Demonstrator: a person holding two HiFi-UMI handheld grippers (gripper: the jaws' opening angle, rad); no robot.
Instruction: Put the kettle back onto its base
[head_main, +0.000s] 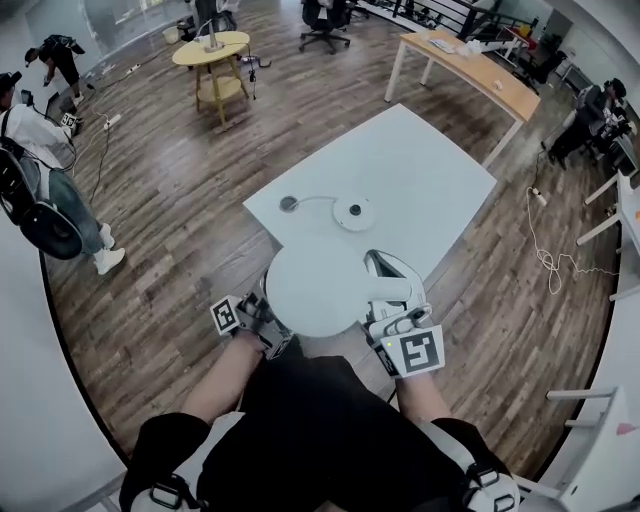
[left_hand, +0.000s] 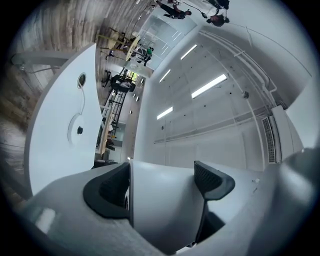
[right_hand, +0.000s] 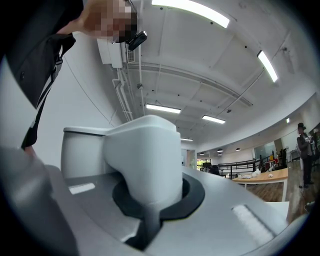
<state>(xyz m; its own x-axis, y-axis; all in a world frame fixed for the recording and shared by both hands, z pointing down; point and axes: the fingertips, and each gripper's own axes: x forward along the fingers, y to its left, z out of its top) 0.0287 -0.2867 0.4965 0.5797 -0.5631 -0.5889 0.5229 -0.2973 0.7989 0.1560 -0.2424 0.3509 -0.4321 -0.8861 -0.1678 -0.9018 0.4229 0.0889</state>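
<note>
1. Black top (head_main: 310, 420) here, and the sleeves (head_main: 165, 440) are black too, ending above the forearms.
2. White strapping with black buckles (head_main: 172, 490) at both shoulders.
3. Left gripper (left_hand: 162, 182): pale grey shell, dark ribbed pads (left_hand: 214, 179).
4. Right gripper (right_hand: 150, 199): same grey, dark lining round the jaws.
5. Each carries a cube (head_main: 417, 352) of black-and-white square markers.

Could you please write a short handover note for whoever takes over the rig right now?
Left gripper: closed on the white kettle.
Right gripper: closed on the kettle's handle.
Kettle: carried between both grippers, at the near corner of the table.
Base: bare on the table beyond the kettle, with its cord attached.
Done: kettle is in hand.
Left: bring it over the base, lower it on, release.
</note>
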